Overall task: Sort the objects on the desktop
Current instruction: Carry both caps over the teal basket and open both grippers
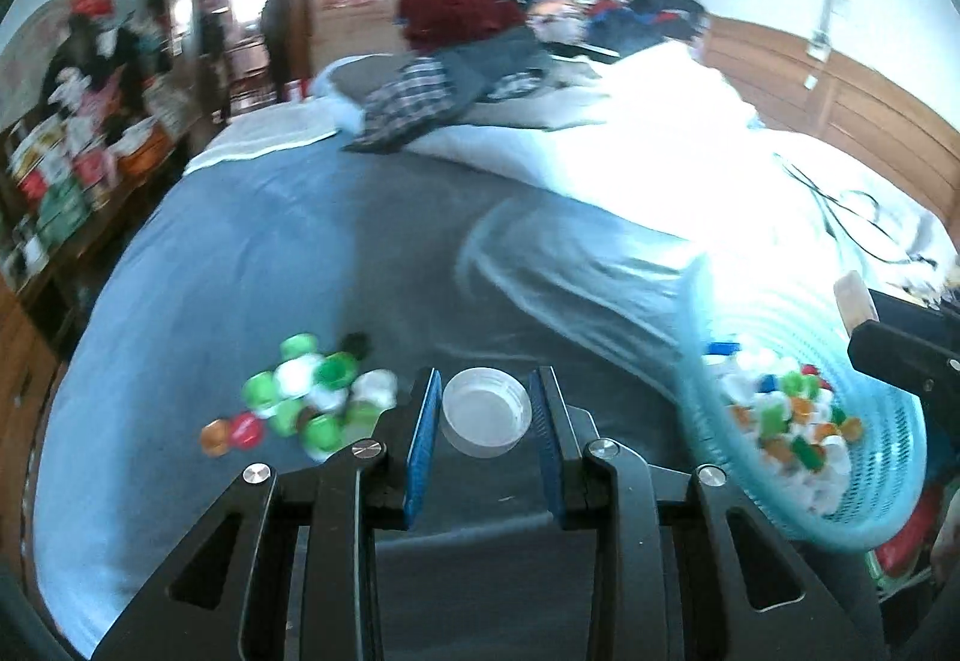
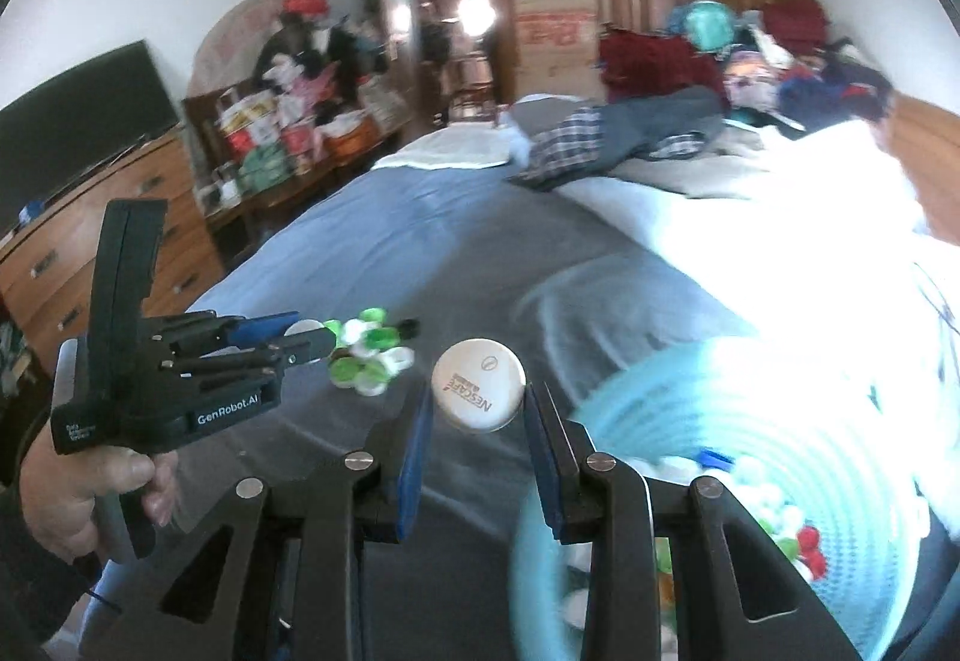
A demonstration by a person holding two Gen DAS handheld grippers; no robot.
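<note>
So a white cap [image 1: 486, 412] is pinched between the two blue pads of the left gripper [image 1: 485, 430], hollow side facing the camera, sitting right at the fingertips and lifted off the bed. Same deal on the other side: a white lid with Nescafe lettering [image 2: 478, 385] is clamped at the very tips of the right gripper [image 2: 478, 421], printed face tilted toward the lens. Both sets of fingers are closed onto their caps, nothing loose there.

A loose pile of caps [image 1: 306, 391], mostly green and white plus a red and an orange one, is left on the grey-blue bedspread [image 1: 240, 253], just left of the left gripper's fingers. A teal mesh basket [image 1: 870, 505] full of mixed caps is seen off to the right, blurred. In the right wrist view the left gripper is seen gripped in a hand [image 2: 90, 493].
</note>
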